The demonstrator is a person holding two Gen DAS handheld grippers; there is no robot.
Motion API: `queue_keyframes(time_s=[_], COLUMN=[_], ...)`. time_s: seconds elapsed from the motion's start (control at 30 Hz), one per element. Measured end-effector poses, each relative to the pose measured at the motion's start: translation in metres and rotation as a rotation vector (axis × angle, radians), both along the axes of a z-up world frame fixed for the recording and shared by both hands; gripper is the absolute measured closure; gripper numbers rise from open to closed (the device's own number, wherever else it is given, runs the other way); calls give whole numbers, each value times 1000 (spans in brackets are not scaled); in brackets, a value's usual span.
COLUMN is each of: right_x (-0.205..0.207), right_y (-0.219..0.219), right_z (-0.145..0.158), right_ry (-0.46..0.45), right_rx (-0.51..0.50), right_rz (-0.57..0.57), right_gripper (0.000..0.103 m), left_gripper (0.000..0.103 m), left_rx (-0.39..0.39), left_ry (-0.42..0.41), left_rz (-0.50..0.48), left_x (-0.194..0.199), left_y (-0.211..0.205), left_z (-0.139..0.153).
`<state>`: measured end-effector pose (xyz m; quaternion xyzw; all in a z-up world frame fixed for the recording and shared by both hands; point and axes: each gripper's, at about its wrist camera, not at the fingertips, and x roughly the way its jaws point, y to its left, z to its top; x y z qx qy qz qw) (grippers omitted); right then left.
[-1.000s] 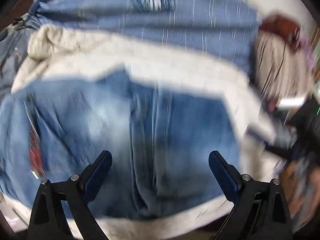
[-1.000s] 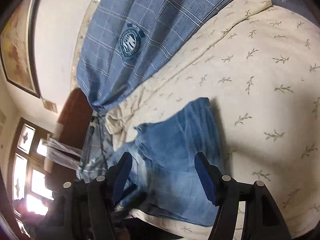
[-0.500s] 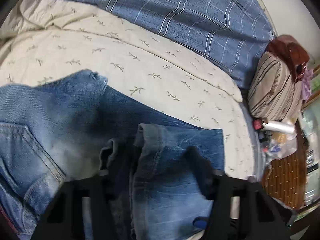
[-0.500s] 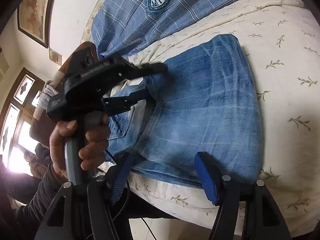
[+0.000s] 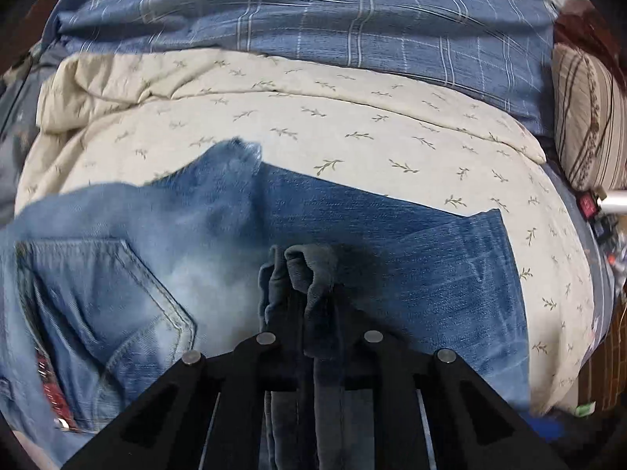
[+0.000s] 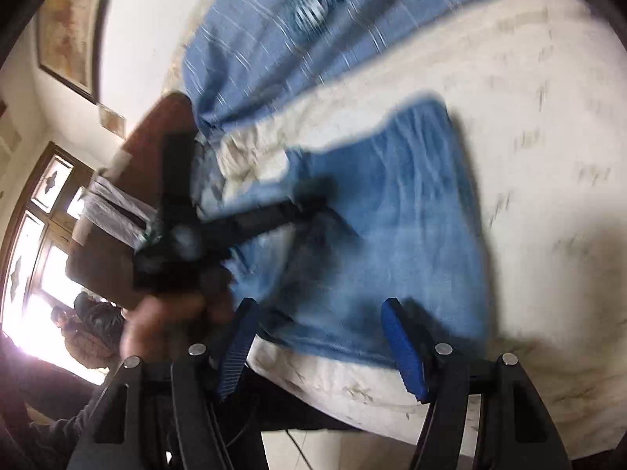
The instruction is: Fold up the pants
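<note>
Blue jeans (image 5: 411, 258) lie on a cream leaf-print sheet (image 5: 352, 117), back pocket (image 5: 106, 286) at the left. My left gripper (image 5: 301, 290) is shut on a bunched fold of the jeans' denim, held just above the spread cloth. In the blurred right wrist view the jeans (image 6: 411, 215) lie folded on the sheet (image 6: 548, 117), and the left gripper (image 6: 313, 196) reaches over them from the left. My right gripper (image 6: 321, 337) is open and empty at the bed's near edge, over the jeans' lower border.
A blue plaid blanket (image 5: 352, 11) covers the far side of the bed. A striped pillow (image 5: 588, 117) sits at the right with small items (image 5: 603, 211) beside it. In the right wrist view there are a window (image 6: 35, 235) and a wall picture (image 6: 66, 31) at the left.
My left gripper went from open above the jeans to shut on a denim fold. The right gripper's view swung and blurred; it stays open at the bed edge.
</note>
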<state>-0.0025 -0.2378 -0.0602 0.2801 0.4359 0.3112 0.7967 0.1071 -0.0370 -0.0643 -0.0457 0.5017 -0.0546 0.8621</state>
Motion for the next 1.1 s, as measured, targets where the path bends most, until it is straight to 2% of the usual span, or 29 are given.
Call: queue_keyframes(time_s=[0.07,0.13,0.17,0.23,0.3,0.37,0.4,0.43,0.47,0.5,0.57,0.6,0.63,0.7,0.83,0.87,0.9,1.0,1.07,1.1], right_x=[7,25,36,47,51,48,48,48,49,50,58,61,67,85,128,135,139,138,140,142], right_y=[-15,-26,-30,-31,-24,-33,-35,-37,-38,-40,-46,-52,-57,-61,-41,-33,-27,-12,-6,-8], right_z=[15,20,16,-10,-42,-47,-47,-42,-37,-30,-7,1,9,15,-5,-11,-14,-6,-17,-22], right_ry=[-35,-18,20,157,252,238,256,246,226,201,151,124,97,84,125,134,132,69,62,82], right_rx=[41,77,111,142,51,133,161,150,144,146,138,110,67,-42,-166,-198,-212,-329,-434,-406], right_rz=[-50,-84,-71,-43,-13,-44,-41,-43,-45,-44,-74,-116,-159,-194,-115,-91,-76,-76,-116,-119], right_gripper=[32,32,32,32,34,34,34,34,33,33,33,33,33,33,34,44,73,79,79,77], left_gripper=[82,74,73,66,63,60,54,48,47,46,48,49,49,49,49,49,49,49,49,49], left_rx=[-49,-119,-149,-152,-159,-200,-215,-215,-200,-159,-66,-58,-40,-8,-12,-9,-7,-11,-6,5], left_ry=[15,19,18,-13,-65,-95,-109,-115,-107,-77,29,35,-8,-17,-33,-37,-41,-54,-58,-62], left_rz=[-25,-31,-30,-26,-20,-32,-55,-74,-100,-121,-104,-109,-116,-127,-131,-136,-141,-149,-148,-149], left_x=[5,7,3,-11,-30,-46,-54,-57,-57,-56,-50,-50,-54,-57,-57,-57,-59,-63,-63,-64], left_y=[1,8,13,20,24,23,20,14,5,-6,-15,-16,-17,-22,-21,-21,-20,-18,-16,-17], left_z=[0,1,4,16,29,39,42,41,37,27,-4,-14,-12,-11,-12,-12,-12,-12,-12,-12])
